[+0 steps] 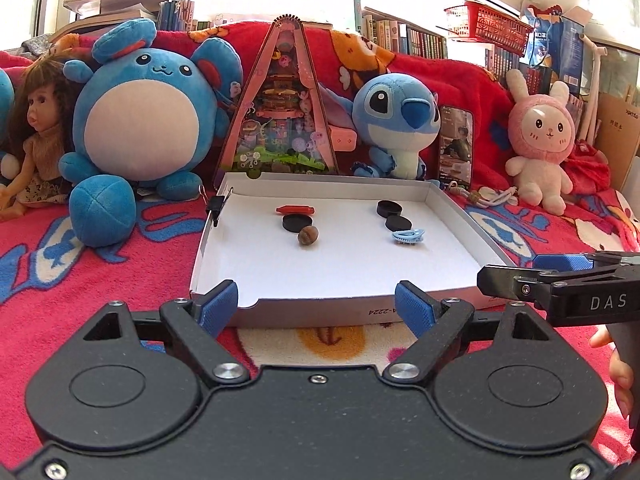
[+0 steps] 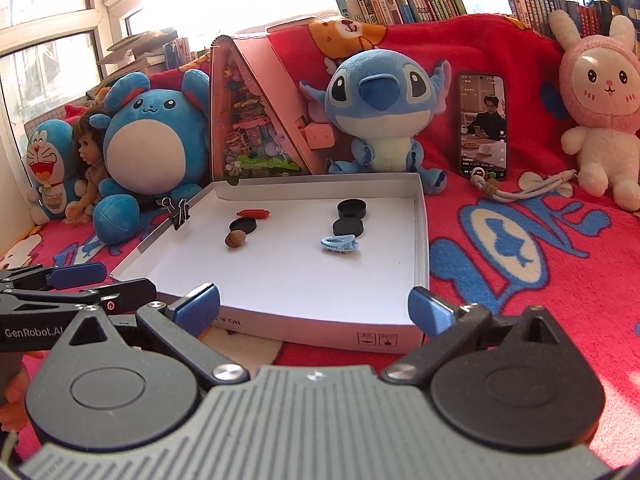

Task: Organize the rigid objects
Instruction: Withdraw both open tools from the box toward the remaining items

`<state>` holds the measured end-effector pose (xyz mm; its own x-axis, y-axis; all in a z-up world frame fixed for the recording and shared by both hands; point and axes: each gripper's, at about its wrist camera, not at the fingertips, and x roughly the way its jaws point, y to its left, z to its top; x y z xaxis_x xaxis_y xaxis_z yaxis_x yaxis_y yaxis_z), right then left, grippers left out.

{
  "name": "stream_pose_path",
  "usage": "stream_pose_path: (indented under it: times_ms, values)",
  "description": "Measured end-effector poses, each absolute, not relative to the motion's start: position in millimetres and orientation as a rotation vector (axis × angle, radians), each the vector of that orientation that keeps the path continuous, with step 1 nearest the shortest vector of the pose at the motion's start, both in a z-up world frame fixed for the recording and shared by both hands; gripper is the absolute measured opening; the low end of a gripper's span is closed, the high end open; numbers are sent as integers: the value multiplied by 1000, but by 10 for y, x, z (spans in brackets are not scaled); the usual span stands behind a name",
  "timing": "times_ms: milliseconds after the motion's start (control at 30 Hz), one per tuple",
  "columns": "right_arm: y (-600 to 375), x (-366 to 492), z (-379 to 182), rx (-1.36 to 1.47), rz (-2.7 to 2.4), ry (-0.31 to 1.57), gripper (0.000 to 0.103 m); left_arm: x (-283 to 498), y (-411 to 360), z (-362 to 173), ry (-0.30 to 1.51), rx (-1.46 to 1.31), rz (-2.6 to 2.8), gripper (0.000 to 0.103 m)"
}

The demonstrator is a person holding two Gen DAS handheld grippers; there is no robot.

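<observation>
I hold both tongs spread wide and empty at the near edge of the white box lid [image 1: 452, 216]: my left gripper [image 1: 316, 306] and my right gripper [image 2: 314, 308]. Inside the lid, at about eleven o'clock from my left tongs, a red stick [image 1: 295, 210] lies just behind a black disc [image 1: 297, 223], with a brown nut [image 1: 308, 235], or what looks like one, just before it. At one o'clock sit two more black discs [image 1: 390, 208], apparently overlapping, and a blue hair clip [image 1: 407, 236] nearest me.
</observation>
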<state>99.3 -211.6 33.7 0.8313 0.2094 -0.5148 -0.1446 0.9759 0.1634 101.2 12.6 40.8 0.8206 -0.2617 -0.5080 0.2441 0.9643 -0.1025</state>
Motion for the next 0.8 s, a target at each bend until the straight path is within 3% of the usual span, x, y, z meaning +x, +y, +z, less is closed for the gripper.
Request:
stream_pose_path:
  times_ms: [800]
  values:
    - [-1995, 419, 70, 40, 156, 578, 103, 387, 21, 135, 550, 47, -287, 86]
